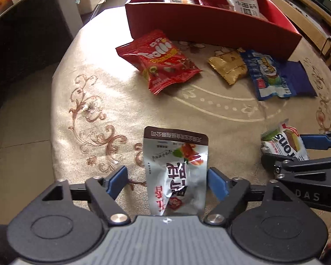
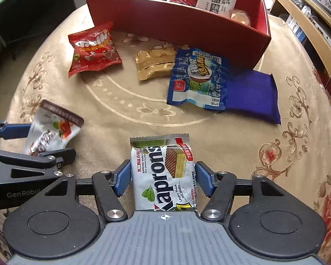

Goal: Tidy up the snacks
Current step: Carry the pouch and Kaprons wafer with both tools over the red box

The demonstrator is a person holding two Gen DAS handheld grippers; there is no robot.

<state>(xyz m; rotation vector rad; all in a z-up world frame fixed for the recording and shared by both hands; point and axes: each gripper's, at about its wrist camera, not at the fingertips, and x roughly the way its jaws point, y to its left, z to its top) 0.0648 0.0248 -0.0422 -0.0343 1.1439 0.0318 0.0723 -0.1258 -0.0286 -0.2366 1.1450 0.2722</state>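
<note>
Across the embroidered beige tablecloth (image 2: pixel 242 145) I had both grippers straddling packets: left gripper (image 1: pixel 167 180) jaws apart around the silver pouch (image 1: pixel 176 172), right gripper (image 2: pixel 163 176) jaws apart, flanking the Kaprons wafer pack (image 2: pixel 163 172). Both lay well short of the red box (image 2: pixel 187 28), presumably their destination.

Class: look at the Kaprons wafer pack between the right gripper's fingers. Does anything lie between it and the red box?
Yes. The gold packet and blue packet lie on the table between the wafer pack and the red box.

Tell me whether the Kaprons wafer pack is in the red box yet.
Not yet. The Kaprons wafer pack lies on the tablecloth between the right gripper's blue pads, short of the red box.
</note>
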